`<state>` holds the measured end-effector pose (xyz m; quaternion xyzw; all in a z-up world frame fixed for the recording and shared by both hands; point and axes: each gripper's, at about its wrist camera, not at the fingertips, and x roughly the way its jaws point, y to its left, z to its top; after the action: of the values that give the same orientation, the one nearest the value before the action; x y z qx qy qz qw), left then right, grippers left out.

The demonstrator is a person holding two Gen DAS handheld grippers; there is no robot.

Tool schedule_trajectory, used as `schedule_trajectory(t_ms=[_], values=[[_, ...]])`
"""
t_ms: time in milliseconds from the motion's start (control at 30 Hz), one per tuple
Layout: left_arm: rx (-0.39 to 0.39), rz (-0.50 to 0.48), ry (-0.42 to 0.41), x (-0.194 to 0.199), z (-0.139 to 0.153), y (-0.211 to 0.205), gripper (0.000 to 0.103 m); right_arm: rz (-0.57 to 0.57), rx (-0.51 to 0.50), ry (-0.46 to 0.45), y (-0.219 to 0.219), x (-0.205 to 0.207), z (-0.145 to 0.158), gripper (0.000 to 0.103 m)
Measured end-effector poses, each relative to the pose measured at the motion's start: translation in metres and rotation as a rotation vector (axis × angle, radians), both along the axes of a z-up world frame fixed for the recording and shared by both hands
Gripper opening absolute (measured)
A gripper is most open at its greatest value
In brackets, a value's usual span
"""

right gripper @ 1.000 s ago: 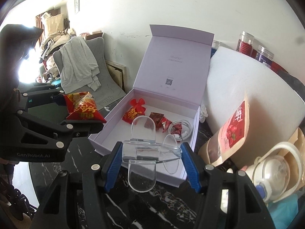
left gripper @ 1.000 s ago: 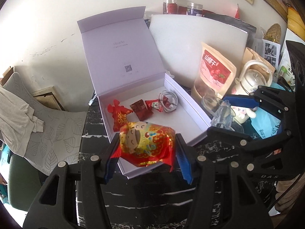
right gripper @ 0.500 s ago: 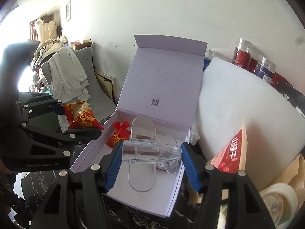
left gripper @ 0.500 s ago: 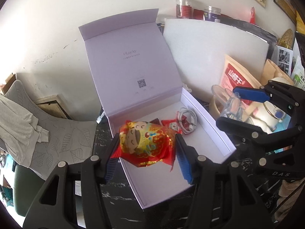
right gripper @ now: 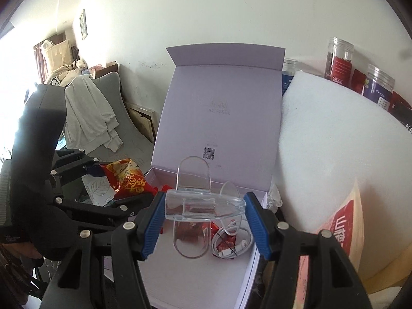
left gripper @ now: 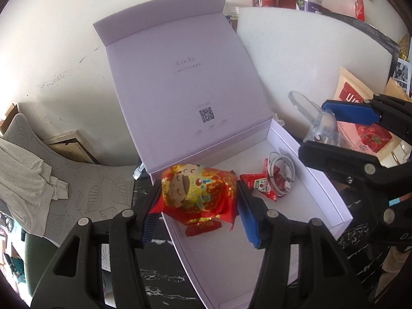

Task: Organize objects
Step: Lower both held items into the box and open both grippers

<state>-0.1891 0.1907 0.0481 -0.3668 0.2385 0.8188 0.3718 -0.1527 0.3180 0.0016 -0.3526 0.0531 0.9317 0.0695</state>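
Note:
My left gripper (left gripper: 198, 211) is shut on a red and gold candy pouch (left gripper: 198, 191) with a cartoon face, held above the near left part of the open lilac gift box (left gripper: 322, 180). My right gripper (right gripper: 204, 219) is shut on a clear acrylic stand (right gripper: 195, 203), hovering over the box's floor (right gripper: 195, 278). Inside the box lie a coiled white cable (left gripper: 282, 172), small red sachets (left gripper: 258, 184) and another red pouch (right gripper: 166, 188), partly hidden. The right gripper with its stand (left gripper: 322, 125) shows at the right of the left wrist view.
The box lid (left gripper: 180, 77) stands upright against the wall. A white foam board (right gripper: 334, 134), jars (right gripper: 340, 61) and a red snack bag (right gripper: 345, 226) crowd the right. A grey chair with a draped garment (right gripper: 90, 113) stands left. The table top is black marble (left gripper: 159, 288).
Both grippers have moved forward toward the box and now hang over its inside. The pouch and the clear stand stay clamped throughout.

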Motion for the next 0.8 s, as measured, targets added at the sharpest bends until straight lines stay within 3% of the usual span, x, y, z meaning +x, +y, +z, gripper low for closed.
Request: schedule_trajectory(t_ms=[400, 800], values=[[-0.021, -0.012, -0.072, -0.03, -0.04, 0.02, 0.054, 0.002, -0.042, -0.043, 0.015, -0.03, -0.034, 0.062], [-0.012, -0.025, -0.11, -0.042, -0.059, 0.028, 0.054, -0.005, -0.059, -0.115, 0.022, -0.053, -0.064, 0.062]])
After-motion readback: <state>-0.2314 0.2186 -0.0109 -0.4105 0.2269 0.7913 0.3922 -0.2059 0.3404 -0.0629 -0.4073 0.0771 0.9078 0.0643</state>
